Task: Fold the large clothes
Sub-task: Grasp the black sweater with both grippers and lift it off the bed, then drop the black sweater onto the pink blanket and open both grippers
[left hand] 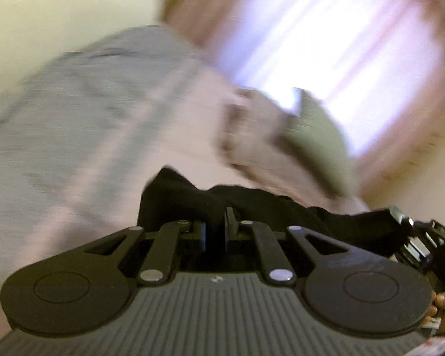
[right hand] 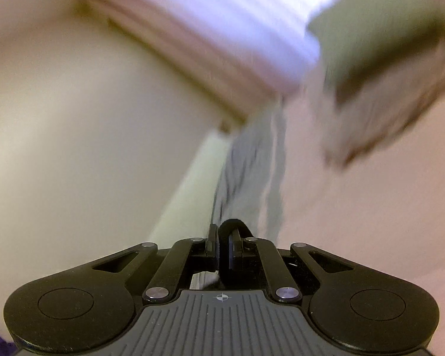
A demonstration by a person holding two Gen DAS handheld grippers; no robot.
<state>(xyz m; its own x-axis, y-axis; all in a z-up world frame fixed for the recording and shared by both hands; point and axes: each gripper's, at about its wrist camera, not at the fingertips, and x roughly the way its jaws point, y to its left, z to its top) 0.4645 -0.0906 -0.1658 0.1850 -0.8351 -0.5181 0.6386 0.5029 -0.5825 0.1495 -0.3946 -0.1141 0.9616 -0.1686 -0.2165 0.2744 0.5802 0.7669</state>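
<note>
A black garment [left hand: 252, 204] is stretched across the left wrist view, bunched just past the fingers. My left gripper [left hand: 216, 225] is shut on its edge. The cloth runs right to the other gripper [left hand: 412, 231], whose metal parts show at the right edge. In the right wrist view my right gripper [right hand: 222, 246] is shut on a thin fold of the black garment [right hand: 233, 227], of which only a small loop shows above the fingers. Both views are motion-blurred and tilted.
A pale pink bed surface [left hand: 83, 195] lies below, with a grey garment [left hand: 83, 95] on it and a grey garment [right hand: 252, 184] in the right view. An olive pillow [left hand: 317, 136] and bright curtained window [left hand: 341, 44] lie beyond. Cream wall [right hand: 74, 133] at left.
</note>
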